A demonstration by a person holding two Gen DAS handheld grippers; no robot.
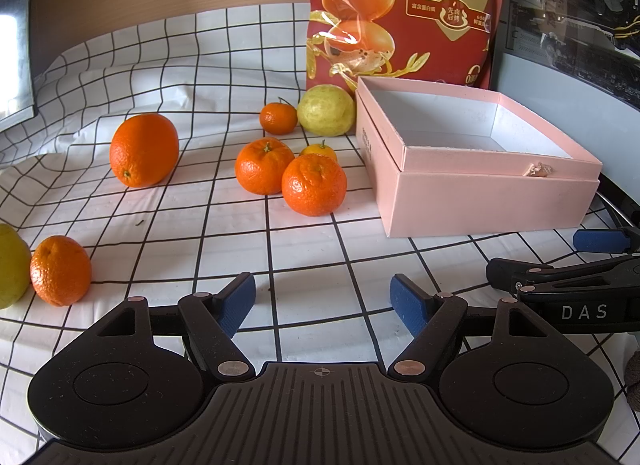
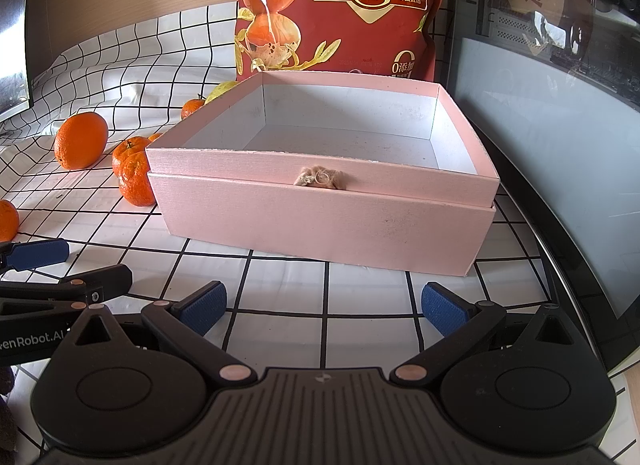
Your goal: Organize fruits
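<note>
Several oranges and mandarins lie on the checked cloth: a large orange (image 1: pixel 144 149), two mandarins (image 1: pixel 314 184) side by side, a small one (image 1: pixel 278 118) by a yellow-green fruit (image 1: pixel 326 110), and one (image 1: pixel 60 270) at the near left. An open, empty pink box (image 1: pixel 480 185) stands to the right; it also fills the right wrist view (image 2: pixel 320 217). My left gripper (image 1: pixel 322 305) is open and empty, low over the cloth in front of the mandarins. My right gripper (image 2: pixel 324 307) is open and empty in front of the box.
A red snack bag (image 1: pixel 400 13) stands behind the box. A dark glass-sided computer case (image 2: pixel 560 105) is at the right. A monitor edge (image 1: pixel 16 33) is at far left. A yellow-green fruit (image 1: pixel 10 265) sits at the left edge.
</note>
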